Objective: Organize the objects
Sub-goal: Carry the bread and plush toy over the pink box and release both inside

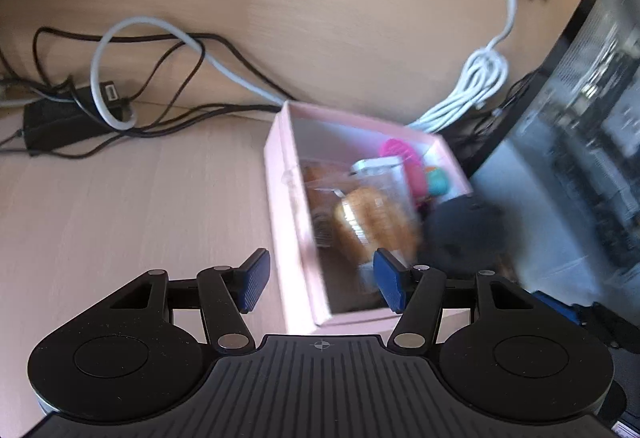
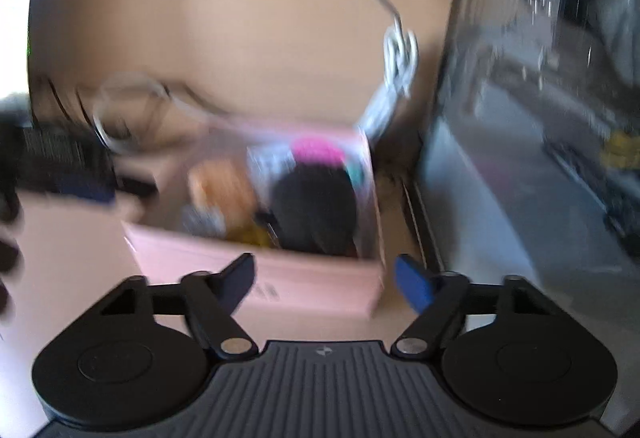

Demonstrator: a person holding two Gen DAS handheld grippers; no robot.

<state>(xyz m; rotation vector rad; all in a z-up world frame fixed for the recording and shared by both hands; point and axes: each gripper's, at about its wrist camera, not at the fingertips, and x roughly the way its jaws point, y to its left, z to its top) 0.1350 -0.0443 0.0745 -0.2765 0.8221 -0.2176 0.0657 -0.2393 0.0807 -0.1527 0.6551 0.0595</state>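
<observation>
Left wrist view: left tool (image 1: 322,284) spread, nothing pinched, straddling the near left wall of pink box (image 1: 290,222). Box resting on wooden surface (image 1: 132,205), close to its back edge. Inside box: wrapped bread roll (image 1: 376,226), pink comb (image 1: 404,161), teal item (image 1: 436,179), blurred. Black cables (image 1: 168,77) and white cable bundle (image 1: 476,85) lying along back edge. Dark monitor (image 1: 580,157) standing at right edge.

Right wrist view, heavily blurred: right tool (image 2: 324,282) spread, empty, hovering at near wall of box (image 2: 320,278). Dark round object (image 2: 316,209) sitting inside box beside orange item (image 2: 224,185). Other tool (image 2: 68,169) visible at left.
</observation>
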